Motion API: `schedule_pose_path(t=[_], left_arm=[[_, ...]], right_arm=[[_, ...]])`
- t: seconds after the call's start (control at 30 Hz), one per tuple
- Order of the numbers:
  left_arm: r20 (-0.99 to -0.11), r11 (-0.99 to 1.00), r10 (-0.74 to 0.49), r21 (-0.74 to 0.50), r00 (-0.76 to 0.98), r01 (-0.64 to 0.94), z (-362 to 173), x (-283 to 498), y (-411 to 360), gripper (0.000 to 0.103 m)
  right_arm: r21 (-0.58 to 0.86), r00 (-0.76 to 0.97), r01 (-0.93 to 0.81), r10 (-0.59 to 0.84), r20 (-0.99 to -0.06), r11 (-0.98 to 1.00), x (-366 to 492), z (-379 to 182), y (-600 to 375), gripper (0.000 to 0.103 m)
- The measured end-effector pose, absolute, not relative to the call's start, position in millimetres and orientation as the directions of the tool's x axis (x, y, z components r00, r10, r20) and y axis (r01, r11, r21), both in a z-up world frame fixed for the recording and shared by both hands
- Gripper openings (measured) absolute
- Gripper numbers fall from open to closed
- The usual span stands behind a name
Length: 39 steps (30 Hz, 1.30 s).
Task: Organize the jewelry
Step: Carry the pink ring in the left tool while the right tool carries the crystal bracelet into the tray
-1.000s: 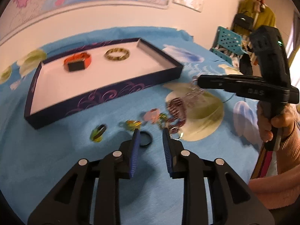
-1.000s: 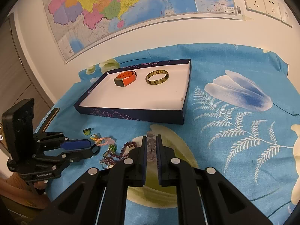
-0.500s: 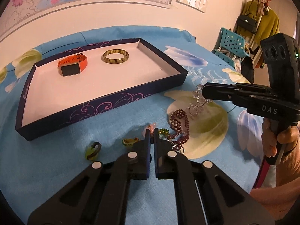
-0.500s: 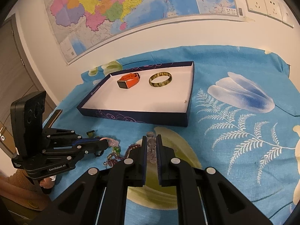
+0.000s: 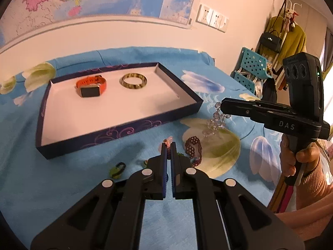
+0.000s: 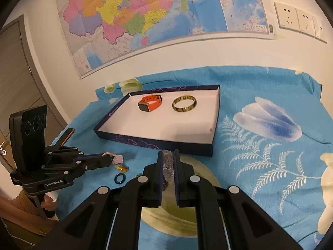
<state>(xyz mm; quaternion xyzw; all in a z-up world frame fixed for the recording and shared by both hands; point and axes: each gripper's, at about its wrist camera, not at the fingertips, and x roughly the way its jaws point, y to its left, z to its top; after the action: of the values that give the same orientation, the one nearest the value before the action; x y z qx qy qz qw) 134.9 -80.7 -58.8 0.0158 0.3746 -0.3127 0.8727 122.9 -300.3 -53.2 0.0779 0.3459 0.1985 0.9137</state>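
Already we have both tools loaded. Our left gripper (image 5: 168,144) is pinched tight on a small pink trinket (image 6: 117,158), lifted clear of the blue floral cloth (image 6: 260,145). Our right gripper (image 6: 167,156) is closed on a clear crystal bead bracelet (image 5: 216,118), whose loose end dangles below the tips.

Just beyond the left fingertips, loose pieces lie on the cloth: a dark red beaded bracelet (image 5: 193,149), a dark blue ring (image 6: 119,177), a green and black ring (image 5: 117,168), and a small orange-yellow bit (image 6: 122,168) we cannot identify.

Farther on sits the navy tray (image 5: 116,132), its white floor holding an orange smartwatch (image 5: 91,86) and a mottled bangle (image 5: 134,80), side by side near the far wall. We judge the job under halfway: two pieces stored, two in our grips, at least four on the cloth.

The tray's near wall stands between us and the open floor, so each carried piece must go over that rim. The dangling crystal strand looks likely to snag there. Beyond, a map (image 6: 145,16) covers the wall.
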Motion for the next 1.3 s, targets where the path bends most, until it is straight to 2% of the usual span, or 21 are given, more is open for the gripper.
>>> schedule_pose_path(t=[0.73, 1.3], left_arm=[[-0.635, 0.856, -0.474, -0.169, 0.610, 0.489, -38.9, 171.1, -56.4, 0.004], [-0.660, 0.887, -0.415, -0.141, 0.626, 0.440, -45.5, 216.7, -51.9, 0.004]], right_arm=[[0.272, 0.714, -0.346, 0.440, -0.545, 0.898, 166.1, -24.4, -278.7, 0.008], [0.304, 0.687, -0.340, 0.455, -0.567, 0.890, 228.9, -34.7, -262.9, 0.008]])
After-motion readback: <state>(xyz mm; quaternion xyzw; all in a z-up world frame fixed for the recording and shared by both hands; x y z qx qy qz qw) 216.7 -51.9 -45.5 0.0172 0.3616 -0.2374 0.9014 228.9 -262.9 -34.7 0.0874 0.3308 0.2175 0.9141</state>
